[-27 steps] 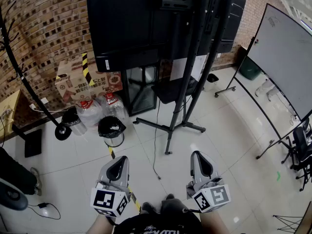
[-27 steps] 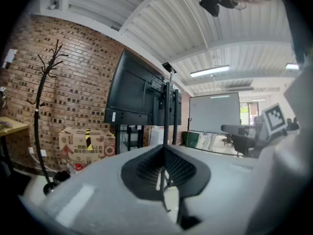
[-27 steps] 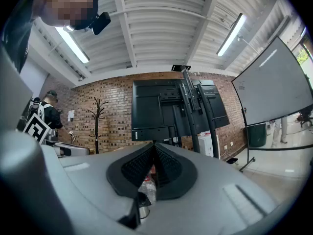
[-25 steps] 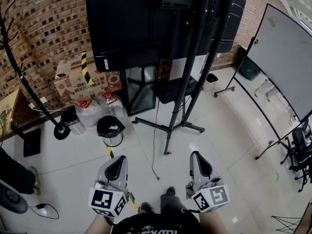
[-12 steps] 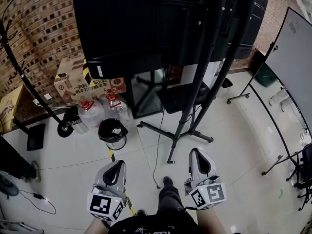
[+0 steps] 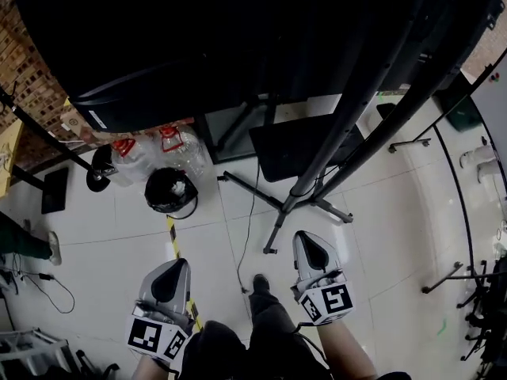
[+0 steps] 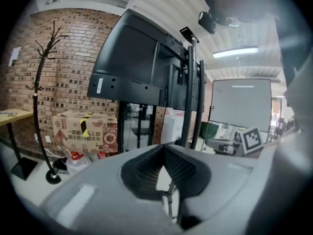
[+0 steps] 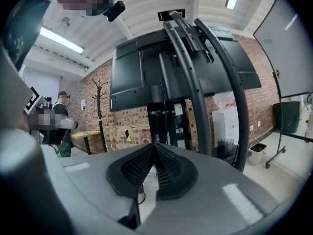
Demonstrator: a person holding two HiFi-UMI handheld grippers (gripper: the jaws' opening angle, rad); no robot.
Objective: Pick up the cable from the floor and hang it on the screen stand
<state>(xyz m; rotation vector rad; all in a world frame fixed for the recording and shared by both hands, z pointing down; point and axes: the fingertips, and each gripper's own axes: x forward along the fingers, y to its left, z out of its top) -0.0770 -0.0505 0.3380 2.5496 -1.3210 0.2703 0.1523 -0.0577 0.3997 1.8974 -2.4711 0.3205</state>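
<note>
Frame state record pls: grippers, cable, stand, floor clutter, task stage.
left gripper: shut, empty, low over the floor
right gripper: shut, empty, close to the stand's front leg
cable: black, drops from under the screen to the floor, loose end by the person's shoe; not held
screen stand: black, upright, screen overhead
clutter: black bin and water bottles, left of the stand
task stage: cable not yet picked up

Black cable on white floor tiles; black screen stand; red-brown brick wall; apparently yellow-and-black striped tape.
</note>
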